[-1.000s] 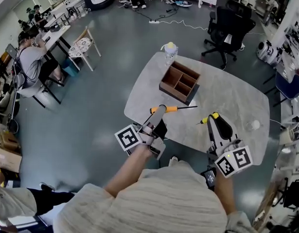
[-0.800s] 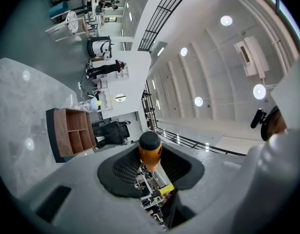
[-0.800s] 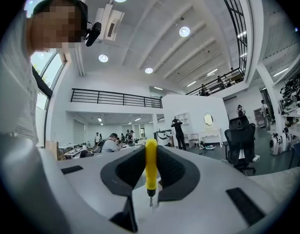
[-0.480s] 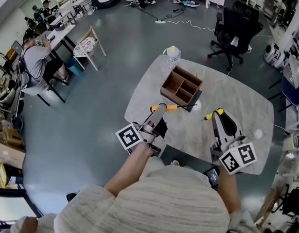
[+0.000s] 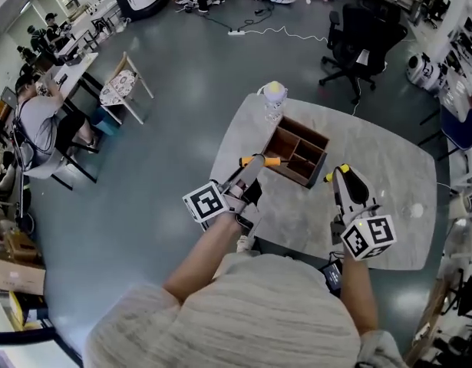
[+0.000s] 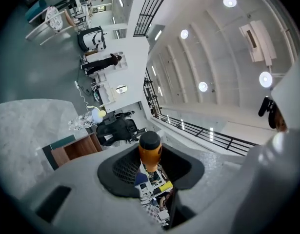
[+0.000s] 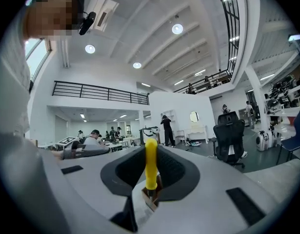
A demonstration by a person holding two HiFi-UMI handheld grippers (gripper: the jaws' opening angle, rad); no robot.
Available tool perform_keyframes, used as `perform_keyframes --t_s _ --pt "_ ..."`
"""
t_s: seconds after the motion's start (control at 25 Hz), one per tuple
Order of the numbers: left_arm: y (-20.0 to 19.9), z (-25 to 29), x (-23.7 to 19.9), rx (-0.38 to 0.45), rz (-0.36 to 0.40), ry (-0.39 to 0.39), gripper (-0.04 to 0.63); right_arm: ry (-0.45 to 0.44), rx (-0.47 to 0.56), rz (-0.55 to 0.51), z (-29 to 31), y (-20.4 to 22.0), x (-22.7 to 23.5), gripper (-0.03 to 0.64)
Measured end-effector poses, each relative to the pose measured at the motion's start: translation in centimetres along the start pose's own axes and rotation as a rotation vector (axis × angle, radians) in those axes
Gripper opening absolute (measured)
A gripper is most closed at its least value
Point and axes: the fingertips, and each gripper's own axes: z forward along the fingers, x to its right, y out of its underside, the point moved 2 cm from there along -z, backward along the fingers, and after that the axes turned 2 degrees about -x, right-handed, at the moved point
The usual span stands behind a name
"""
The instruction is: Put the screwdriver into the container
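My left gripper (image 5: 253,164) is shut on an orange-handled screwdriver (image 5: 271,161), held level with its handle pointing right at the wooden container (image 5: 298,154). In the left gripper view the orange handle (image 6: 150,152) stands between the jaws of the left gripper (image 6: 150,167), with the container (image 6: 75,149) low on the left. My right gripper (image 5: 340,175) is shut on a yellow-handled screwdriver (image 5: 336,172) just right of the container. In the right gripper view the yellow handle (image 7: 150,164) stands upright in the right gripper (image 7: 150,182).
The container has several compartments and sits on a pale marble table (image 5: 381,156). A plastic bottle (image 5: 274,94) stands at the table's far edge. A black office chair (image 5: 358,33) is beyond the table. People sit at desks (image 5: 36,121) far left.
Both grippers have moved forward towards the container with their screwdrivers. The orange handle now lies at the container's left edge, the yellow one beside its right side.
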Motion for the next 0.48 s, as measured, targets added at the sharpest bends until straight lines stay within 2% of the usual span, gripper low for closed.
perform_keyframes --t_s 0.24,0.48 --pt "-2.7 2.8 -4.4 -0.127 0.003 -0.017 0.135 0.124 -0.022 0.016 5.4 3.8 1.9 0.067" --pt "-4.0 4.8 -7.1 -0.223 -0.008 -0.014 0.135 0.209 -0.075 0.035 8.6 7.9 3.6 0.067"
